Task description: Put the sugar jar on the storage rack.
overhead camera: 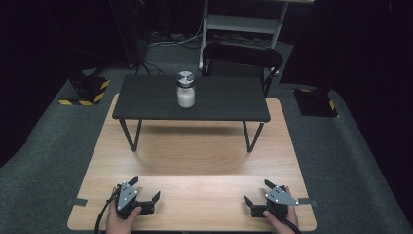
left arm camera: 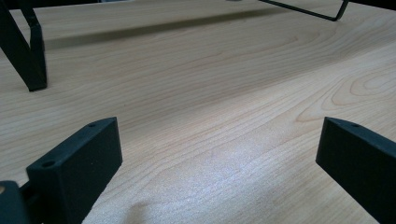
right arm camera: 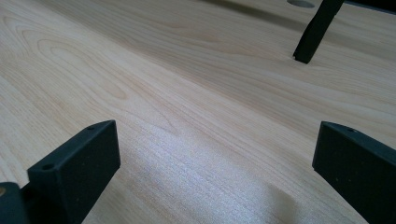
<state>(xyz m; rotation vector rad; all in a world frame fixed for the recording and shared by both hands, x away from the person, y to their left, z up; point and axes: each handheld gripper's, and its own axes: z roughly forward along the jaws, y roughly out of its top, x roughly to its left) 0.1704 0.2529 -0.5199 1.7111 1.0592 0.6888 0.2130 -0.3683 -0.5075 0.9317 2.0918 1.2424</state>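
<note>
- two claws rest low at the near edge of the wooden tabletop, one toward each near corner, each held in a hand that comes in from below.
- left claw sits near the near left corner, jaws spread wide apart with nothing between them; in the left gripper view only bare wood grain lies between its two black jaws.
- right claw sits near the near right corner, jaws likewise spread and empty; the right gripper view shows bare wood between them.
- one jar, clear glass with white contents and a round silver lid, stands upright on a small black raised table that sits across the far half of the tabletop.
- jar stands near the middle of that raised table, slightly toward its far edge, well apart from both claws and higher than them.
- from either claw the jar lies forward and inward; its long axis is vertical.
- jar sits close to the midline between the hands, so neither claw looks clearly nearer; the left may have a slight edge.
- both claws point forward and a little inward, level with the wood.
- likely next move, judged from this layout: one hand lifts, reaches forward over the raised table's near edge, and closes on the jar's sides.
- raised table's thin black legs stand between hands and jar.
</note>
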